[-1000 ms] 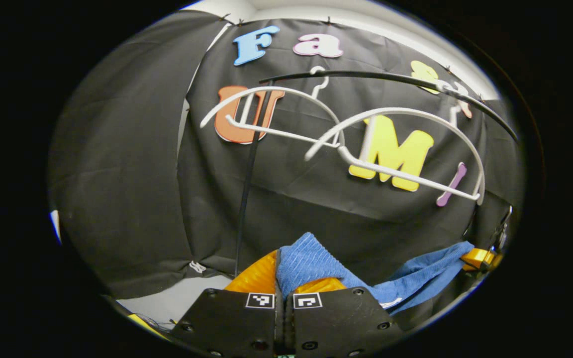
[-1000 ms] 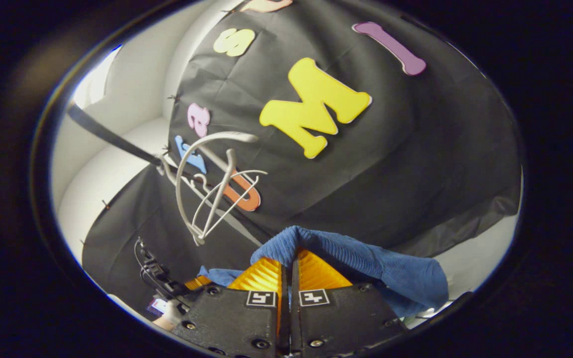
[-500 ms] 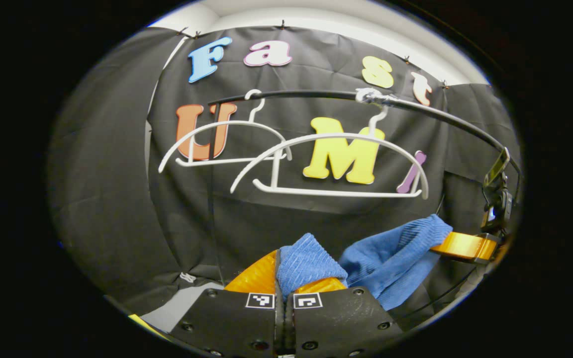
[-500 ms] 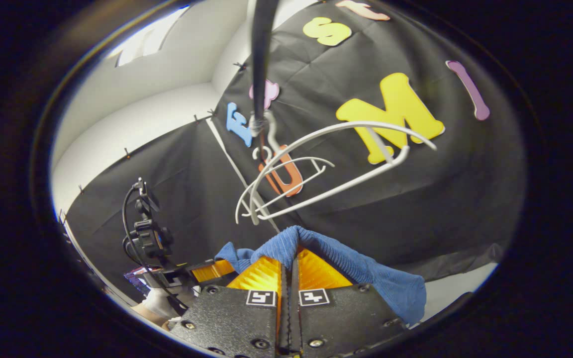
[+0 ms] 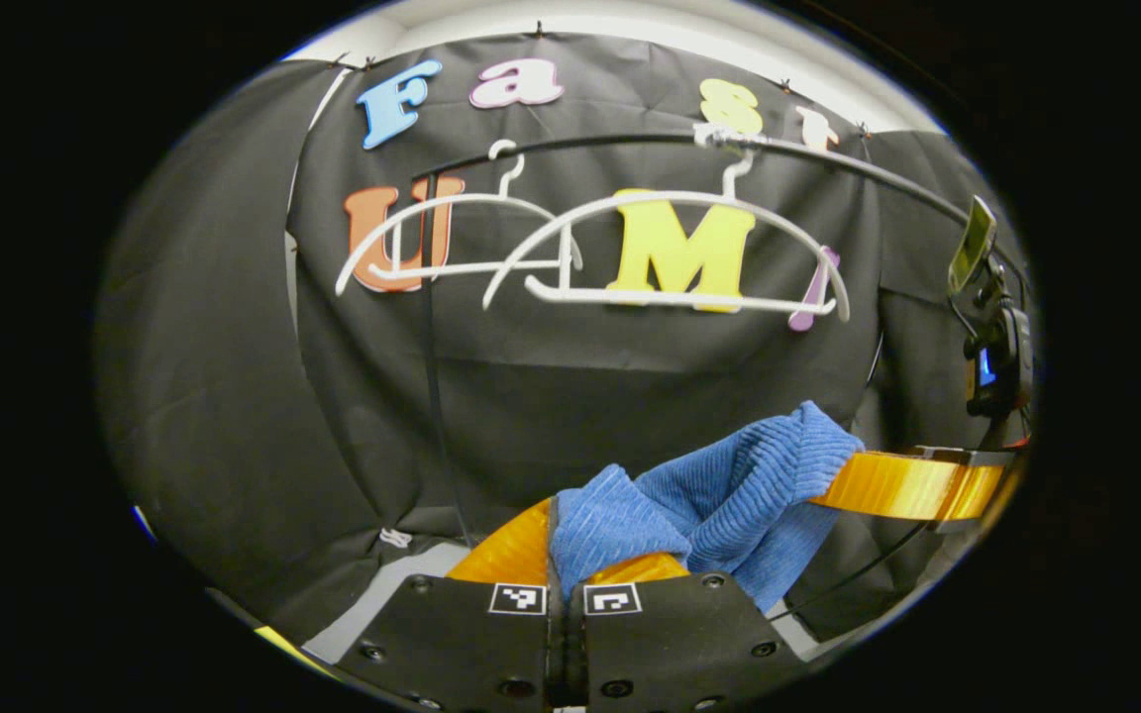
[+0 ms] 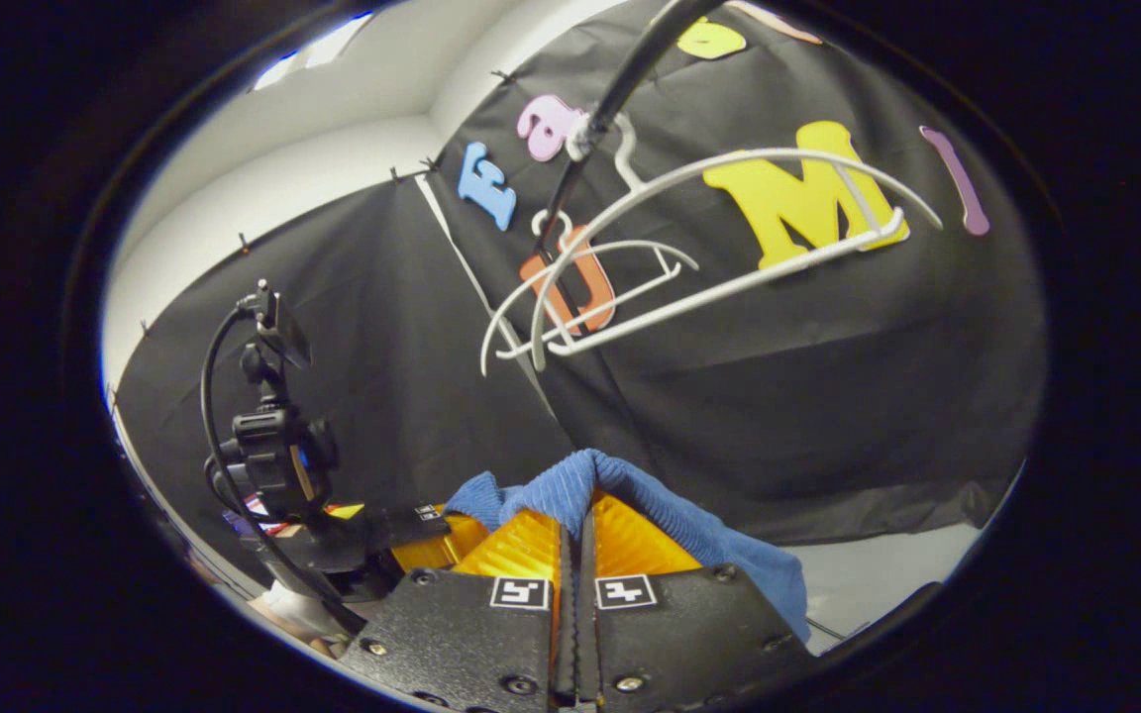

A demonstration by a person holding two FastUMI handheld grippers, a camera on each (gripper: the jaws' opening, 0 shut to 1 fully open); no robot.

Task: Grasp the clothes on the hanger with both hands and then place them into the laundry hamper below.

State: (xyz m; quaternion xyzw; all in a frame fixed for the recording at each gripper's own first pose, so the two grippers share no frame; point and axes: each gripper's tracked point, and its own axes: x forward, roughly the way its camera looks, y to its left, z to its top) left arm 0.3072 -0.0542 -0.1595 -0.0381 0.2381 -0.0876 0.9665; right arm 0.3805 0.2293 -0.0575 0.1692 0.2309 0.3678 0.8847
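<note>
So my left tongs [image 5: 567,555] are clamped tight on one end of the blue cloth [image 5: 719,495], a ribbed, towel-looking thing, with a fold of it bunched up right between the fingers. In the left gripper view the cloth runs off to the right of those tongs and ends at the fingers of my right tongs [image 5: 912,483], which poke in from the side and hold the other end.

In the right gripper view it's the same deal: my right tongs [image 6: 575,540] are closed on a ridge of the cloth [image 6: 670,515], which drapes over both fingers and hangs down to the right of them. To the left of the cloth there, the left tongs [image 6: 412,530] are in sight with their black camera mount [image 6: 273,446] and cable sticking up above them.

The cloth is off the hangers, hanging between the two tongs, well below the rail. Up above the cloth, two bare white hangers [image 5: 670,253] hang side by side from a black rail [image 5: 828,158], in front of the black wall cloth [image 5: 234,347]. In the right gripper view the same hangers [image 6: 709,248] sit above the cloth, hooked on the rail [image 6: 620,89].
</note>
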